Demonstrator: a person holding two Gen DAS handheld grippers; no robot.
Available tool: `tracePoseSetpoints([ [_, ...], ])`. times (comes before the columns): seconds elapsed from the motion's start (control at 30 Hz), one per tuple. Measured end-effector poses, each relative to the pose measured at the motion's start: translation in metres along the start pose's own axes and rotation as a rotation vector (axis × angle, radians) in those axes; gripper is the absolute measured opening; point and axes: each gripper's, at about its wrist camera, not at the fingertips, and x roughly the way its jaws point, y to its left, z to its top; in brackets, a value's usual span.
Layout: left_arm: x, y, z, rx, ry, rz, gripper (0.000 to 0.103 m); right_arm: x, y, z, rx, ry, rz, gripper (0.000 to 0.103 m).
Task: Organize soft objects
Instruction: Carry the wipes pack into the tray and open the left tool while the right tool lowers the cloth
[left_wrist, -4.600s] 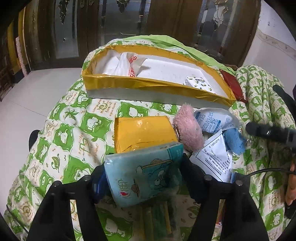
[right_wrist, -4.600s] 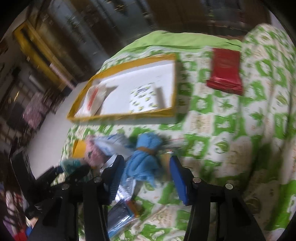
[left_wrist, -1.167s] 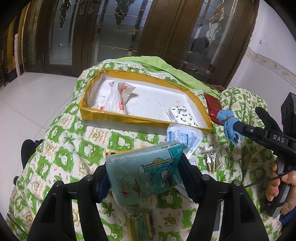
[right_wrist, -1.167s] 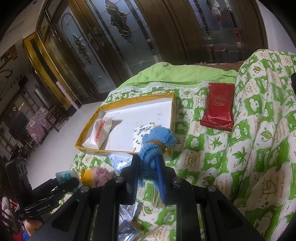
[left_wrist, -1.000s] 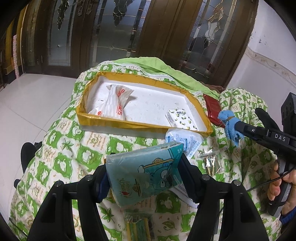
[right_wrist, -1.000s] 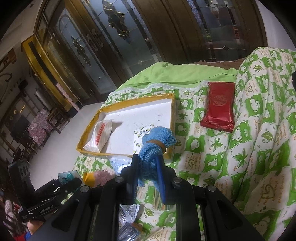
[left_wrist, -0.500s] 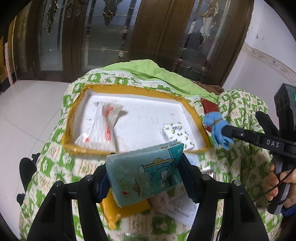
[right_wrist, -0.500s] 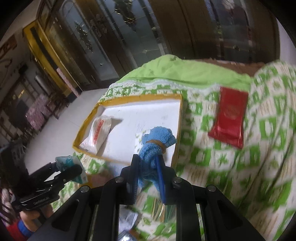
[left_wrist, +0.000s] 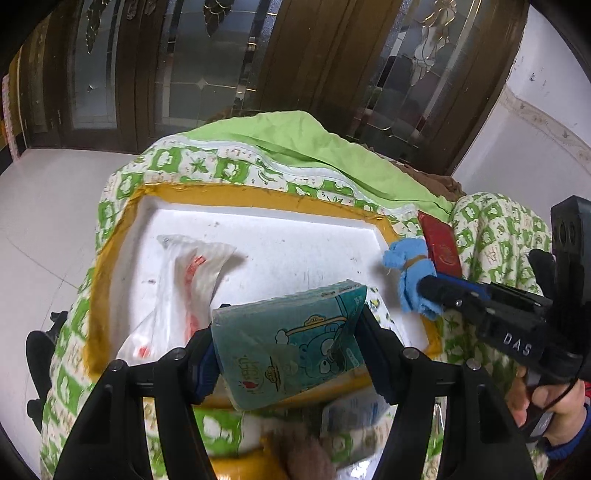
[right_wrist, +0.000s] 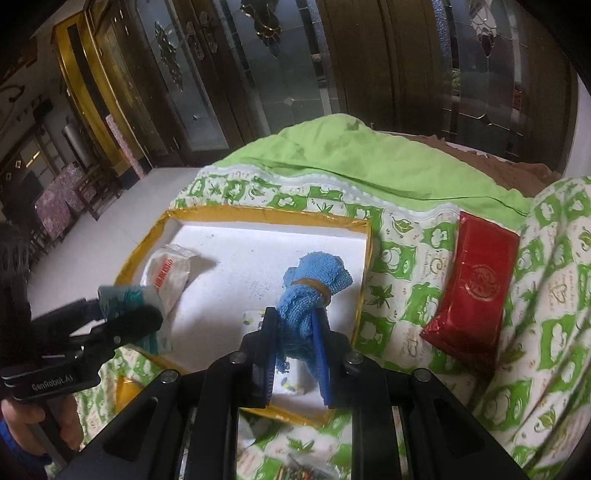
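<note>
Left gripper (left_wrist: 288, 347), marked "GenRobot.AI", clamps teal cartoon-bear tissue pack (left_wrist: 291, 343). Right gripper (right_wrist: 297, 350), marked "DAS", pinches blue banded cloth (right_wrist: 308, 291) over yellow-rimmed tray (right_wrist: 364, 266).

The white tray (right_wrist: 236, 236) floor lies bare at its middle and far end; 1 white packet (right_wrist: 168, 275) blocks its left side.

A green-and-white patterned quilt (right_wrist: 402, 258) covers the bed. On it lie a yellow-rimmed white tray (right_wrist: 364, 258) and, just beside the tray, a red packet (right_wrist: 476, 291). A plain green sheet (right_wrist: 369, 166) lies beyond.
</note>
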Motion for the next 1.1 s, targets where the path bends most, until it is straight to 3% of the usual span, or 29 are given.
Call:
tracePoseSetpoints([
  [0.3, 0.041, 0.006, -0.001, -0.009, 0.074, 0.017, 0.065, 0.027, 0.001, 0.005, -0.064, 0.024, -0.041, 0.02],
  [0.67, 0.053, 0.016, -0.012, -0.008, 0.126, 0.043, 0.067, 0.05, -0.003, -0.004, -0.09, 0.077, -0.057, 0.02],
  [0.8, 0.047, 0.015, -0.012, -0.005, 0.106, 0.061, 0.08, 0.047, -0.001, -0.008, -0.091, 0.068, -0.058, 0.023],
  [1.0, 0.038, 0.017, -0.01, -0.021, 0.078, 0.07, 0.086, 0.039, 0.002, -0.012, -0.086, 0.033, -0.055, 0.035],
  [1.1, 0.028, 0.017, -0.011, -0.036, 0.058, 0.062, 0.086, 0.026, 0.003, -0.015, -0.066, -0.004, -0.035, 0.06],
])
